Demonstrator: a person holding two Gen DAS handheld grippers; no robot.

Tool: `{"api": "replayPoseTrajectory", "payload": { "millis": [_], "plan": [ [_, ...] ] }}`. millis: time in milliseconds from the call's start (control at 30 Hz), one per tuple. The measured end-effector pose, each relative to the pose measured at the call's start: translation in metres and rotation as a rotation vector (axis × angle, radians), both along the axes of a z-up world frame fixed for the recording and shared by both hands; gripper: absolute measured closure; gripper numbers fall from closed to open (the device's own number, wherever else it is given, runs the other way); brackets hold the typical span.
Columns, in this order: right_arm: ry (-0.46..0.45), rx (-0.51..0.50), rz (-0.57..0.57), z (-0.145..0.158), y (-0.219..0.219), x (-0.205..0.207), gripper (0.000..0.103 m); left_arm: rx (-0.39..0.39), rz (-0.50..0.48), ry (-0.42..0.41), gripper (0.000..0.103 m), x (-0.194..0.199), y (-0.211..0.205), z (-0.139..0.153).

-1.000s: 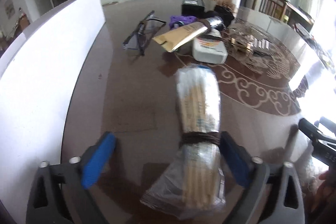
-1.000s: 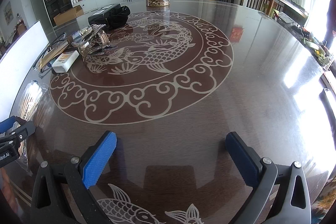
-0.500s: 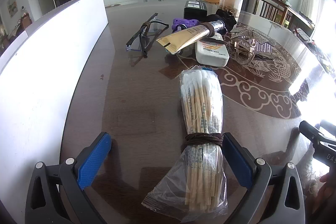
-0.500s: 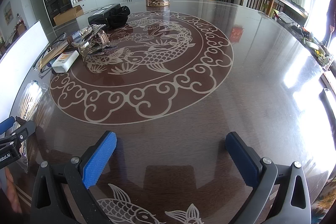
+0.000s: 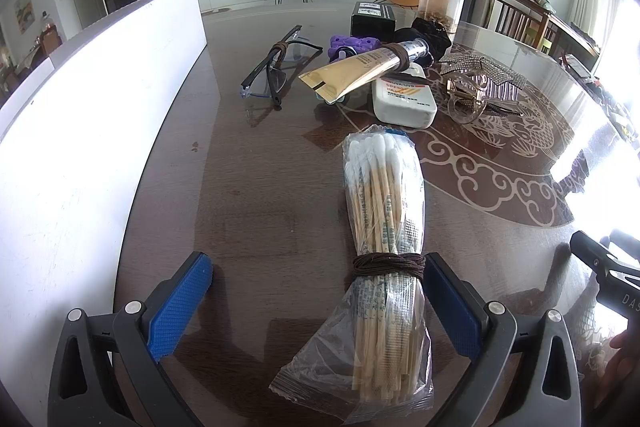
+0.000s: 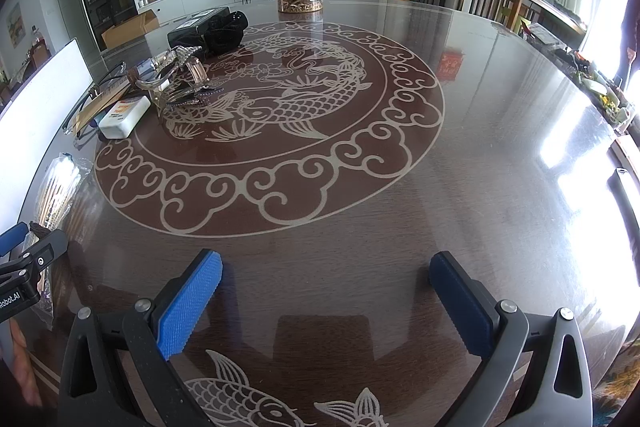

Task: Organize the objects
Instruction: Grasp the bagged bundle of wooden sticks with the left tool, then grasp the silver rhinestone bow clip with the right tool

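Now: left gripper (image 5: 316,291) spread wide over the bundle of cotton swabs (image 5: 384,227), holding nothing. Bundle lying low and centre in the left wrist frame on the dark table (image 5: 260,187), bagged in clear plastic and cinched by a brown band (image 5: 388,262), right pad (image 5: 452,311) just beside that band, left pad (image 5: 180,303) well apart from it.

Best done, by judgement: shift right until the band sits midway between the pads, then close on the waist at the band, not on the loose plastic tail at the bottom of the frame. Slow closing; thin sticks likely to roll or splay.

Right gripper (image 6: 324,303) likewise splayed and empty, low in its own frame above bare tabletop. Clutter of safety glasses (image 5: 276,71), cream tube (image 5: 360,71) and white bottle (image 5: 404,99) up top, clear of the grasp.
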State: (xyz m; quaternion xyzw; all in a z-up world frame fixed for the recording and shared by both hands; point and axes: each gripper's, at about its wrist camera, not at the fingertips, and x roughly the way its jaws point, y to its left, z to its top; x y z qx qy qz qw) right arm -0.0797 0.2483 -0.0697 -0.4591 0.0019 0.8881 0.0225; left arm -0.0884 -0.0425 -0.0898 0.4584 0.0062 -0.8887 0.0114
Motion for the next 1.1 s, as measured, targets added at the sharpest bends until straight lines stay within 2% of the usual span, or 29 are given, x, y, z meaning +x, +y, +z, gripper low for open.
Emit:
{"api": "replayPoseTrajectory", "payload": {
  "millis": [800, 900, 1000, 1100],
  "plan": [
    [-0.001, -0.004, 0.005, 0.001, 0.0, -0.002, 0.0, 0.0, 0.0, 0.001, 0.0, 0.0, 0.0, 0.0],
    [-0.019, -0.023, 0.075, 0.002, -0.001, -0.007, 0.0, 0.0, 0.0, 0.001, 0.0, 0.0, 0.0, 0.0],
    [-0.006, -0.149, 0.18, 0.009, 0.0, -0.019, 0.0, 0.0, 0.0, 0.001, 0.0, 0.0, 0.0, 0.0],
    [0.033, -0.197, 0.264, 0.021, -0.012, -0.038, 0.0, 0.0, 0.0, 0.001, 0.0, 0.0, 0.0, 0.0]
  ]
}}
